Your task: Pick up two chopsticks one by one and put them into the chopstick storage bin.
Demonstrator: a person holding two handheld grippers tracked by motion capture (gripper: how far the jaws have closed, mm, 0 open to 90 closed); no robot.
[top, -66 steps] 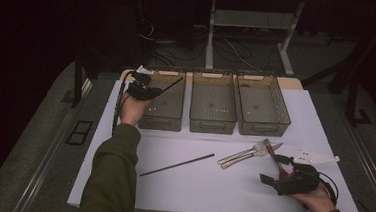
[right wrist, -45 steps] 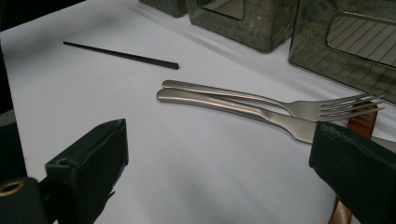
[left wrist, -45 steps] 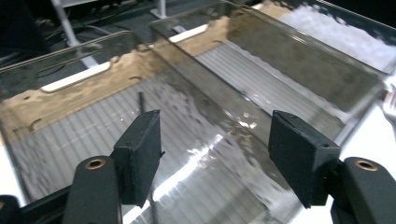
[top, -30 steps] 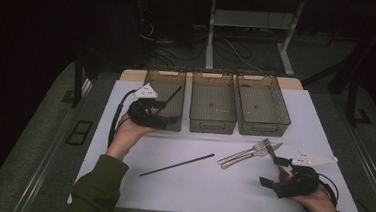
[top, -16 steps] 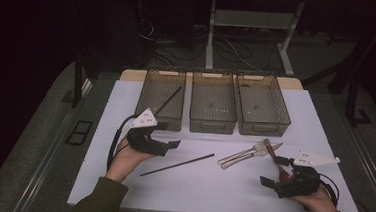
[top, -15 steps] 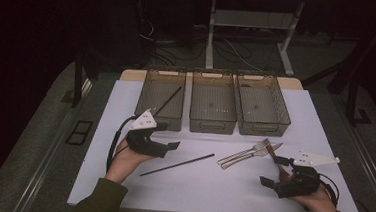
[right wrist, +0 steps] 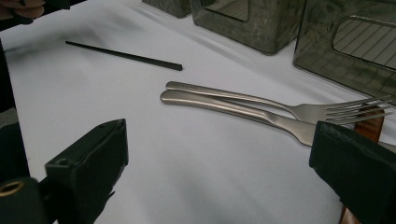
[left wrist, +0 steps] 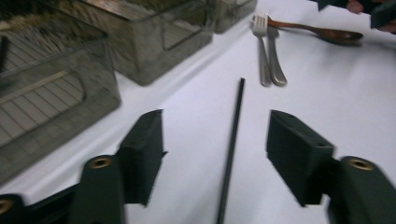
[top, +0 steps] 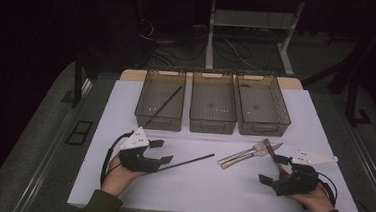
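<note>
A black chopstick (top: 187, 162) lies on the white table, and its near end sits between the open jaws of my left gripper (top: 161, 152). In the left gripper view the chopstick (left wrist: 231, 140) runs straight up the gap of my left gripper (left wrist: 215, 135), touching neither jaw. A second chopstick (top: 164, 106) leans inside the left bin (top: 145, 114). Two metal forks (top: 245, 152) and a wooden spoon (top: 271, 152) lie in front of my right gripper (top: 274, 169). It stands open, with the forks (right wrist: 233, 105) just beyond its jaws.
Three clear brown bins stand in a row at the back: left, middle (top: 212, 123) and right (top: 263, 126). The middle and right ones hold nothing I can see. The white sheet (top: 210, 193) ends close behind both hands.
My left gripper has left a chopstick in the left bin and come back down to the table, its open jaws now around the second chopstick. The right gripper has stayed put.
</note>
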